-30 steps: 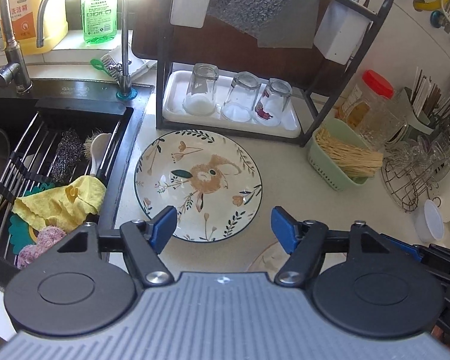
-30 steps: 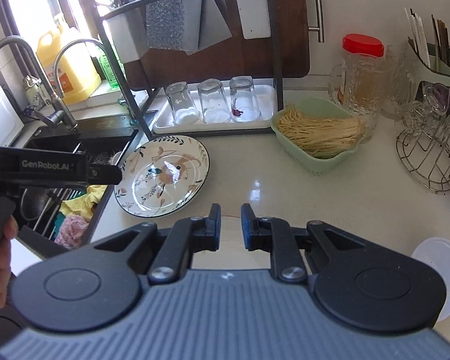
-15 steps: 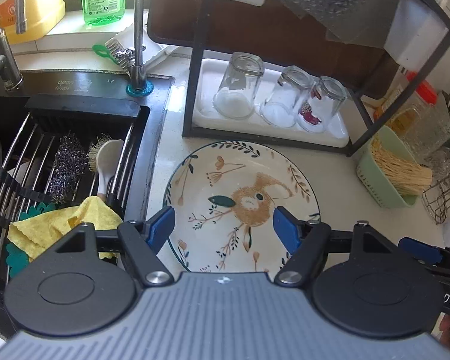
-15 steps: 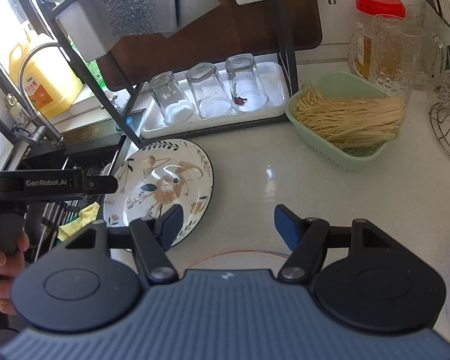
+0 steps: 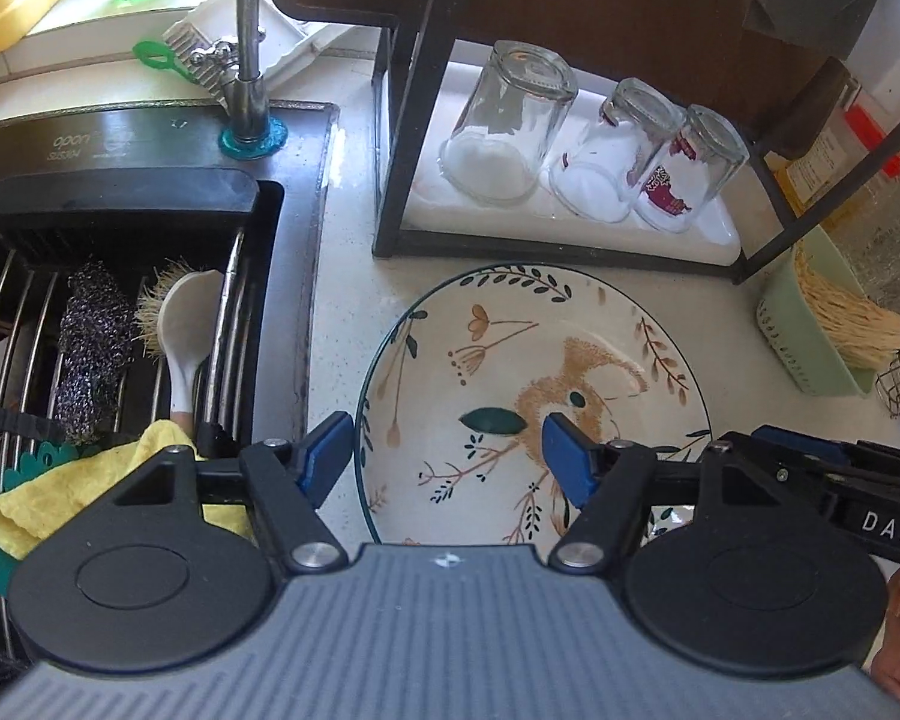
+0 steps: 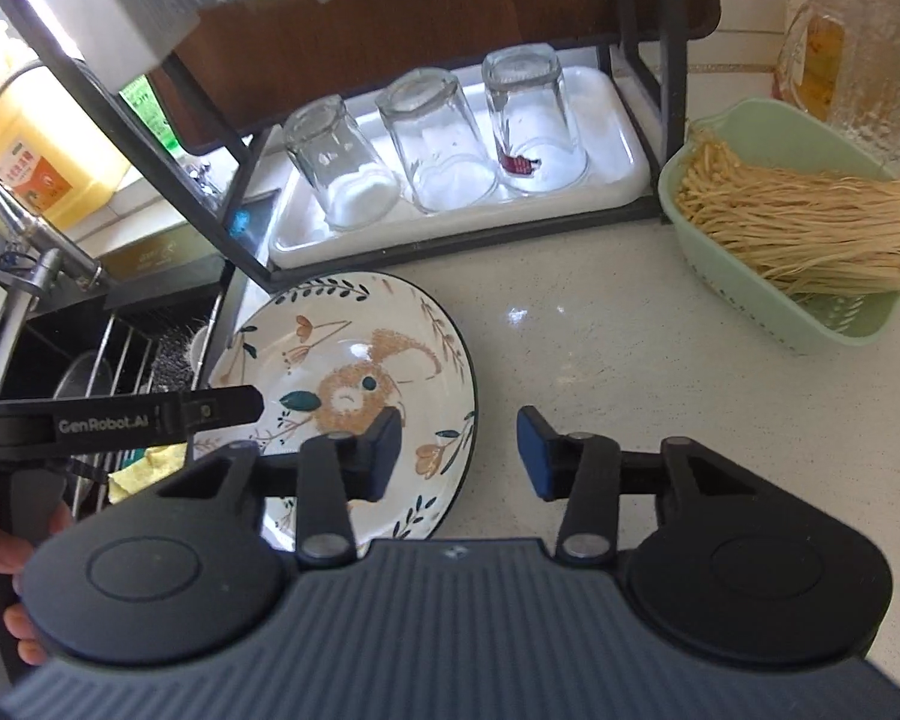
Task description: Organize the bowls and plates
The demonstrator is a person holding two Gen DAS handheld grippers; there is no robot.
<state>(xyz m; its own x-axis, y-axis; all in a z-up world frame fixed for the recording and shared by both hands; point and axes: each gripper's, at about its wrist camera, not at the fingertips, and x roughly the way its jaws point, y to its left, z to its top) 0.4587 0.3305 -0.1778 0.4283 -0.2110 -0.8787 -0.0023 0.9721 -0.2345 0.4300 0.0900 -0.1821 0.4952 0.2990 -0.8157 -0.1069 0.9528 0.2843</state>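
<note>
A round plate (image 5: 510,348) painted with a rabbit and leafy sprigs lies flat on the pale counter, just right of the sink; the right wrist view also shows this plate (image 6: 342,324). My left gripper (image 5: 447,453) hangs over its left side with the jaws closing. The plate's left rim runs between the blue pads, which do not touch it. My right gripper (image 6: 459,453) straddles the plate's right rim, one pad over the plate and one over bare counter. Its jaws are closing too, without pressing on the plate.
A black sink (image 5: 120,324) at the left holds a wire rack, steel wool, a brush and a yellow cloth (image 5: 90,480). Behind the plate, a black frame holds a white tray (image 6: 624,174) with three upturned glasses. A green basket (image 6: 810,324) of noodles sits to the right.
Both grippers came forward and down onto the plate, which now fills more of each view. The right jaws went from shut to wide, then narrowed somewhat.
</note>
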